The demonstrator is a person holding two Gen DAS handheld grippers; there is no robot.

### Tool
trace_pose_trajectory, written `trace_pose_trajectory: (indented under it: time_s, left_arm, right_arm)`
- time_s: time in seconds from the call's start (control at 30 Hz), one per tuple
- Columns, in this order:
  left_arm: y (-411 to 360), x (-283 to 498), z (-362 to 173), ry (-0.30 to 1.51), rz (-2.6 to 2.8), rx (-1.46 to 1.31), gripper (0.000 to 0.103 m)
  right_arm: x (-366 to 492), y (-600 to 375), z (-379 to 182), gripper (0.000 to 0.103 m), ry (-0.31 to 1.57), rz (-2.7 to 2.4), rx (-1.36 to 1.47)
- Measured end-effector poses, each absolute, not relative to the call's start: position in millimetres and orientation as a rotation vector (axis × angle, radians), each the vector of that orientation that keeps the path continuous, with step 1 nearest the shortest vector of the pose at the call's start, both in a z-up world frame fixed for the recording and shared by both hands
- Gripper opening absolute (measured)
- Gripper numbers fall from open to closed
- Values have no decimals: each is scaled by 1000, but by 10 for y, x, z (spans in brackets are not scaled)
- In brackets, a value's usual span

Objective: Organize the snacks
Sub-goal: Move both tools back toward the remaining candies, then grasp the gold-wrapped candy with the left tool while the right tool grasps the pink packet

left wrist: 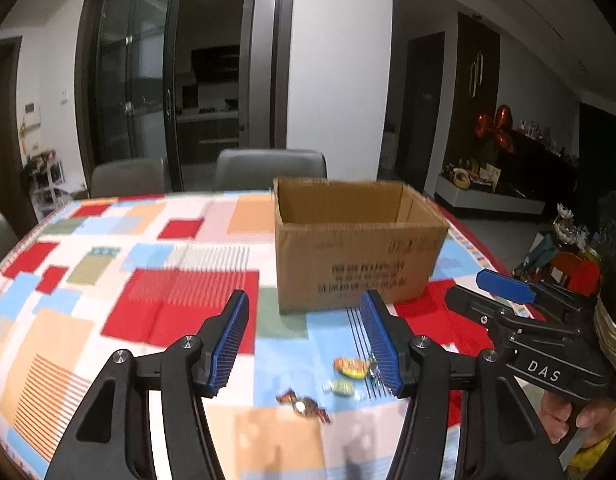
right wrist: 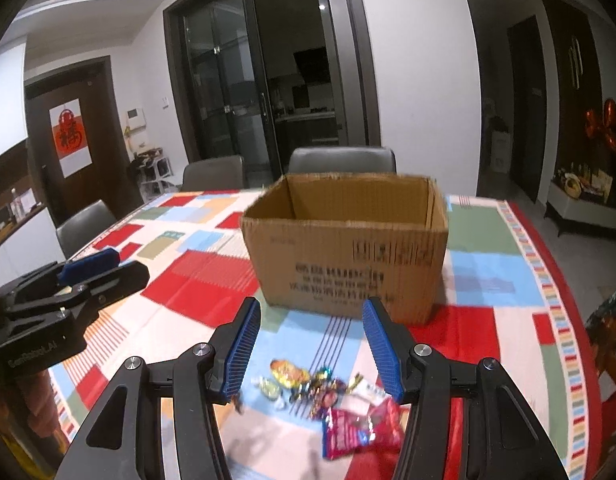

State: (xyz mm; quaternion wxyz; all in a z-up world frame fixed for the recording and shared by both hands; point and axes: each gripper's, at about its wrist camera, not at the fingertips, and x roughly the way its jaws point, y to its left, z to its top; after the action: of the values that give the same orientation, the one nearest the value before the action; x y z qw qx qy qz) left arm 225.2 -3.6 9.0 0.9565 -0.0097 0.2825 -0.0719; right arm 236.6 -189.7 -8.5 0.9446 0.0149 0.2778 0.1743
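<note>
1. Left wrist view: left gripper (left wrist: 308,338) hangs over the counter (left wrist: 108,264), jaws wide apart and empty; wrapped candies (left wrist: 339,380) lie below, near the cardboard box (left wrist: 355,248).
2. Right wrist view: right gripper (right wrist: 311,344) has jaws spread wide, holding nothing, above candies and a red snack packet (right wrist: 359,428) before the box.

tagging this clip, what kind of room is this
Most likely a home dining room: a table under a patchwork cloth, grey chairs pushed up to it, and glass sliding doors that open onto what looks like a kitchen.
</note>
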Motion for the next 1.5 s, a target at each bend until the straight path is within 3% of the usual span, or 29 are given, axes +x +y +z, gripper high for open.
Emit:
trace_pose_trajectory:
  time_s: [0.43,0.83,1.5]
  left_arm:
    - [11,2186,-532,742,-123,-33,57]
    - [16,2367,-1014,888,-146,-81,53]
    - [-67,2706,-1413,1002,-149,-115,47]
  right_arm:
    - [2370,-1869,-596,54,726,361,14]
    - [2588,-1806,-1029,44,869,389,10]
    - [2956,-1777,-1348,37,987,400,25]
